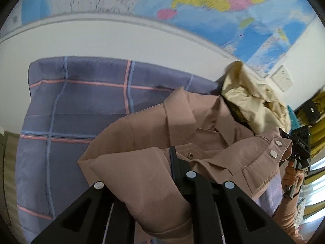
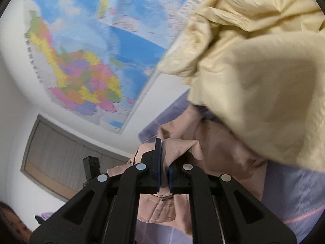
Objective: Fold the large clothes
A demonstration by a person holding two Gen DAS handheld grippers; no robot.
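A large dusty-pink shirt (image 1: 182, 126) with collar and snap buttons is lifted over a purple plaid bed sheet (image 1: 71, 101). My left gripper (image 1: 172, 162) is shut on a fold of the shirt; one finger is hidden by the cloth. My right gripper (image 2: 163, 162) is shut on another edge of the pink shirt (image 2: 219, 152). The right gripper also shows in the left wrist view (image 1: 298, 142), at the shirt's snap-button edge. A crumpled cream-yellow garment (image 2: 254, 71) lies beside the shirt, also in the left wrist view (image 1: 249, 101).
A coloured wall map (image 1: 203, 4) hangs on the white wall behind the bed, also in the right wrist view (image 2: 91, 61). A wooden door (image 2: 56, 152) is at lower left. Yellow shelving (image 1: 316, 109) stands at the far right.
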